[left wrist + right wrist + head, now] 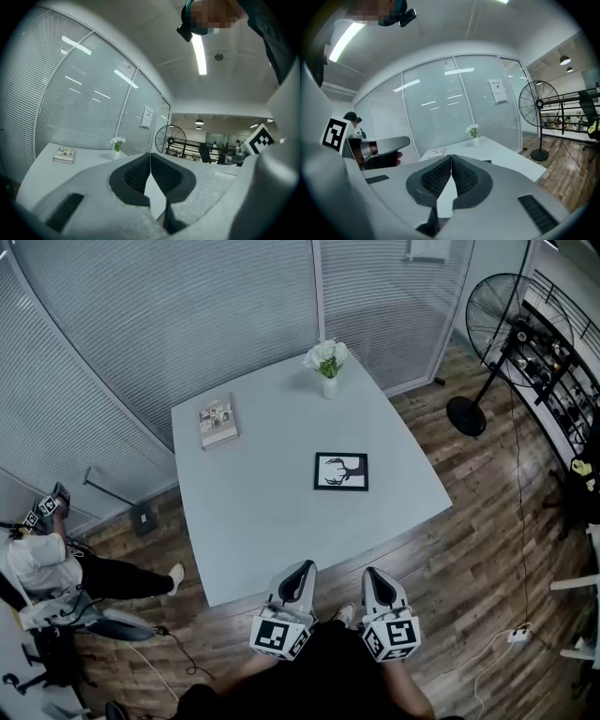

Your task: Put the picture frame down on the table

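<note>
the picture frame (341,472) lies flat on the table (262,512). off the table's near edge, the left gripper (302,571) and right gripper (372,575) are both closed and empty.

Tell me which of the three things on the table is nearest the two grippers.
The picture frame, black-bordered and lying flat, is closest; the book and the flower vase sit farther back.

Office, glass partition walls (187,315) with blinds, white meeting table (272,493), standing fan (502,320), wood floor (487,559)
</note>
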